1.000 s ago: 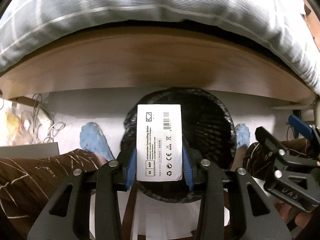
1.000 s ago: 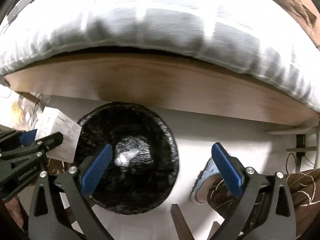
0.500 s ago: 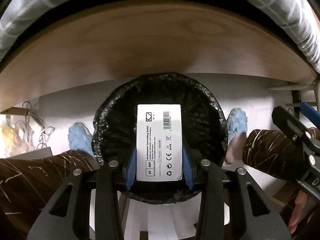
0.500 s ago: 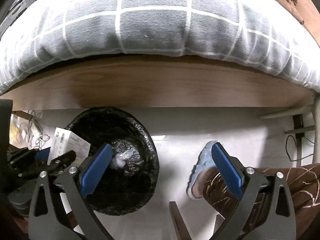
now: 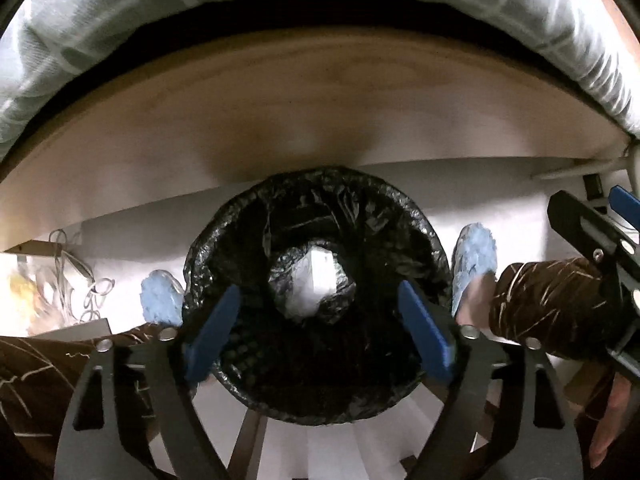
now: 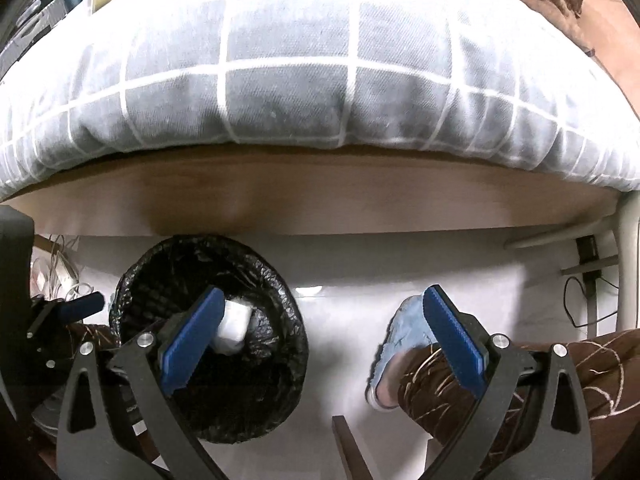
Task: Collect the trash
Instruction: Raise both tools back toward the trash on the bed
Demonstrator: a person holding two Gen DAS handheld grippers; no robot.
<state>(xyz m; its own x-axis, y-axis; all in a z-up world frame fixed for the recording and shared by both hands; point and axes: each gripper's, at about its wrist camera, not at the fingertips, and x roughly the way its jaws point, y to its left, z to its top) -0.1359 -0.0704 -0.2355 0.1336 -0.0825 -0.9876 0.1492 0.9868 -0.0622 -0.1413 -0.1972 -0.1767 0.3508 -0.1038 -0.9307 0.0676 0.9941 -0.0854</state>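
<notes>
A round bin lined with a black bag (image 5: pixel 384 216) stands on the white floor below me. My left gripper (image 5: pixel 318 338) is open and empty right above its mouth. A white box (image 5: pixel 314 278) lies blurred at the bottom of the bin, on other pale trash. In the right wrist view the bin (image 6: pixel 280 300) sits at the lower left, with the white box (image 6: pixel 236 326) inside. My right gripper (image 6: pixel 324 354) is open and empty, off to the bin's right above the floor. The left gripper's fingertip (image 6: pixel 82 306) shows at the bin's left rim.
A wooden table edge (image 5: pixel 300 112) with a grey checked cushion (image 6: pixel 320 80) on it runs just beyond the bin. The person's legs in brown trousers and blue slippers (image 5: pixel 476 264) flank the bin. Cables (image 5: pixel 84 280) lie on the floor at the left.
My left gripper has opened and let go of the white box, which has dropped into the bin. The right gripper has stayed open and has drawn back a little.
</notes>
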